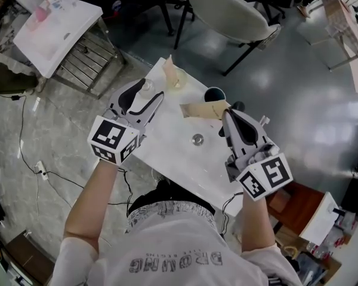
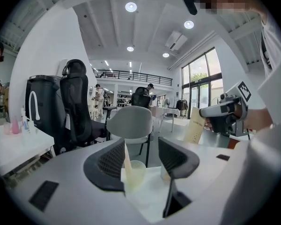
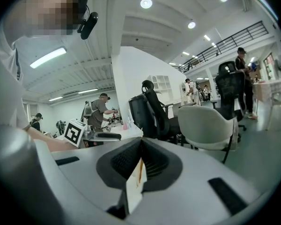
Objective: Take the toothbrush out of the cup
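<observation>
- Beige-sleeved, the toothbrush is seen out of any cup, carried over the white surface just beside the rim of a dark cup.
- Its long axis runs from the right tongs, where one end is gripped, across toward the left tongs, to which the free end is pointed. It looks roughly level, though the exact tilt cannot be settled.
- The right tongs are pressed together on that end, and the sleeve's thin edge is pinched between the pads in the right gripper view. A hold at the end is judged to keep the whole length clear of a cup wall.
- The left tongs are spread apart, and a clear cup is framed between the jaws but not pinched. They are probably placed there to steady it.
- A second beige strip is stood in that clear cup, tilted — whether it is another toothbrush cannot be told.
- A small round metal piece is left lying on the surface between the two hands.
- For the held toothbrush the removal is judged as good as done — only setting it down would remain.
</observation>
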Motion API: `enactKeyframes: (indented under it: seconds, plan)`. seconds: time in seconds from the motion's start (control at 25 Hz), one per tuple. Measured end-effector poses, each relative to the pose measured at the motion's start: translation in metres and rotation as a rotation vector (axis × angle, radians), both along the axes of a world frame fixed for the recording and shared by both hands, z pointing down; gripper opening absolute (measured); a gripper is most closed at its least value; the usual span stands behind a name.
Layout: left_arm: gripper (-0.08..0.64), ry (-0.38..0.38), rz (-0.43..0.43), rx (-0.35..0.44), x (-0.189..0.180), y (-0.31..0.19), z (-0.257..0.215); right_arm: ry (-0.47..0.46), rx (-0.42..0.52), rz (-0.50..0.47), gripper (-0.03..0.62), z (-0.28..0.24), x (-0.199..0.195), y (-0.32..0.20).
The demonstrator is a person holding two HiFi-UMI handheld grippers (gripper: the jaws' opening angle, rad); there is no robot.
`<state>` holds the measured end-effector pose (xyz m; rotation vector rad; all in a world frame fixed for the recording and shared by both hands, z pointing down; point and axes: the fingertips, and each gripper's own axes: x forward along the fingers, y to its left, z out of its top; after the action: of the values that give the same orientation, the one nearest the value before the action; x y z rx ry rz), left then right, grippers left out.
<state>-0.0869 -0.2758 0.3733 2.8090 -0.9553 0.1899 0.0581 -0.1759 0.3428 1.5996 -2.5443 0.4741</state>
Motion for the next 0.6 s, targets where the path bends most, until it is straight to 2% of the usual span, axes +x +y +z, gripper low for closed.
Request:
enactKeyframes:
  seconds: [0.6]
  plan:
    - [0.242, -0.04, -0.006, -0.033, 0.027, -0.052, 0.031, -0.034, -0.044, -0.052, 0.009, 0.018, 0.01, -0.029]
